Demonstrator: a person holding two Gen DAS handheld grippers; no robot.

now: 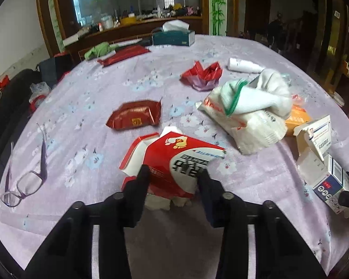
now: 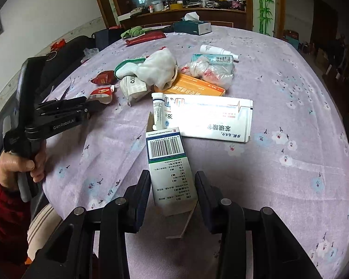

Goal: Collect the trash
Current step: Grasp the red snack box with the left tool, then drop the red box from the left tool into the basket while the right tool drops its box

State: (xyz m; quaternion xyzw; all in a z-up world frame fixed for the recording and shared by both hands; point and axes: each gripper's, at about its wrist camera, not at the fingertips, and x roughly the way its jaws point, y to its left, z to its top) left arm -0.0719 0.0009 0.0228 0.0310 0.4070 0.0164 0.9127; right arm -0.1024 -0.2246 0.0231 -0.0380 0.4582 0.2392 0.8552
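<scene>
Straddling a torn red-and-white carton near the worktop's near edge, my left jaws stand wide with a finger on each side and nothing pinched yet; my right jaws are likewise wide around a small white medicine box, also by the near edge. Both look light, thin card that will crush rather than resist, so I judge a squeeze across the flat sides near the closed end best. The red carton's torn flaps look floppy and poor to grip.
</scene>
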